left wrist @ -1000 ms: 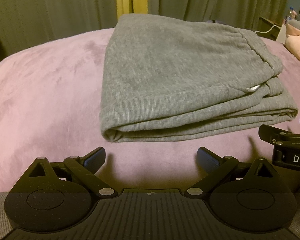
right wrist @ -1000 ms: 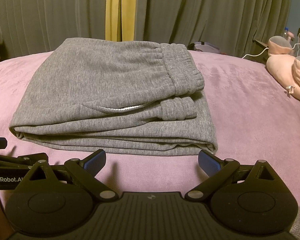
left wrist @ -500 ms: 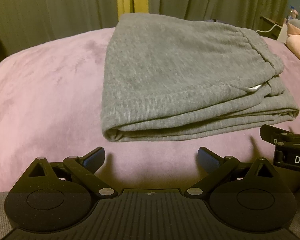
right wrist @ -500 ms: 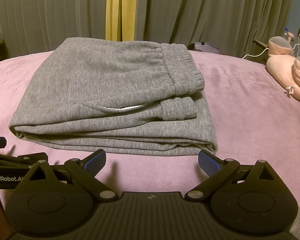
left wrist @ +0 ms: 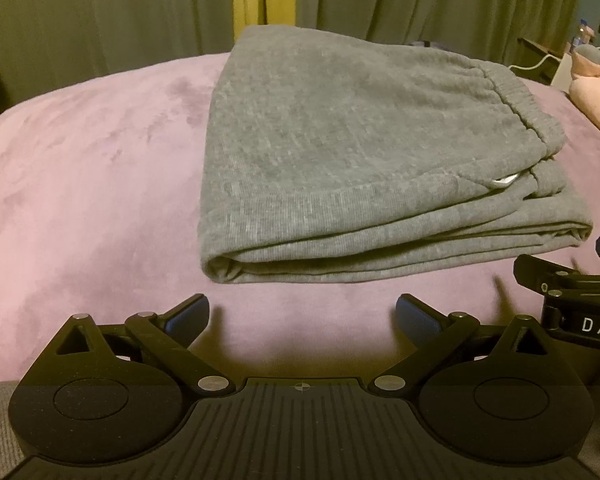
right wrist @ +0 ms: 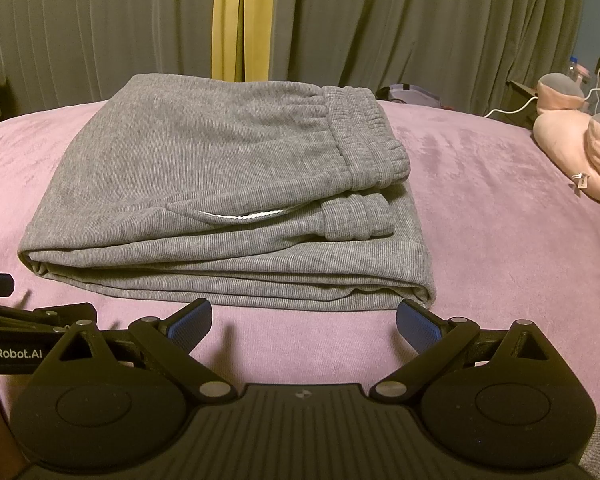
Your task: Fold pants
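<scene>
Grey sweatpants (left wrist: pixel 360 152) (right wrist: pixel 220 184) lie folded in a thick stack on a pink bedspread (left wrist: pixel 80 168) (right wrist: pixel 492 216), waistband and cuffs at the stack's right side. My left gripper (left wrist: pixel 302 316) is open just in front of the stack's near left corner, nothing between its blue pads. My right gripper (right wrist: pixel 304 320) is open too, a little short of the stack's near edge, touching nothing. Each gripper's side shows at the edge of the other's view.
Pink plush toys (right wrist: pixel 580 152) (left wrist: pixel 592 88) sit at the bed's right side, near a white cable and a dark side table. Green curtains with a yellow strip (right wrist: pixel 228 20) hang behind the bed. Bare bedspread lies left and right of the stack.
The left gripper's view has drifted very slightly, so the stack sits a touch higher and to the right. The right gripper and the pants have not moved.
</scene>
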Tool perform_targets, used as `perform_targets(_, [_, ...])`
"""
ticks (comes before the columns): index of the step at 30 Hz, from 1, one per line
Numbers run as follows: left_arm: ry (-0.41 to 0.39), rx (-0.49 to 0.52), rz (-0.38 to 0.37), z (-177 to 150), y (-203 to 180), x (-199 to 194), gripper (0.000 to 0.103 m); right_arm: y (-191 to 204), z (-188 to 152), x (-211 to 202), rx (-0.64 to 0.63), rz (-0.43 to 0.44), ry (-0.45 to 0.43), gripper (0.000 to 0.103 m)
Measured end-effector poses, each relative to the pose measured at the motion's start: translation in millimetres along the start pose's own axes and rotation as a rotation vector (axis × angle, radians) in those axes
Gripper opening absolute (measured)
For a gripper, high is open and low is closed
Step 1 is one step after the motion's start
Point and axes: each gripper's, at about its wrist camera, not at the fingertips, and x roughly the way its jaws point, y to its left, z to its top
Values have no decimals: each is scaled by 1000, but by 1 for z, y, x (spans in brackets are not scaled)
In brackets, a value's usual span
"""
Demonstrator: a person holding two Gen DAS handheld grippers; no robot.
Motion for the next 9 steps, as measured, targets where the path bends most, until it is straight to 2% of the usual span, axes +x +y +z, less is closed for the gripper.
perform_targets(9, [-6,40,23,-1,-5,2,102,0,0,0,-2,1,1,99])
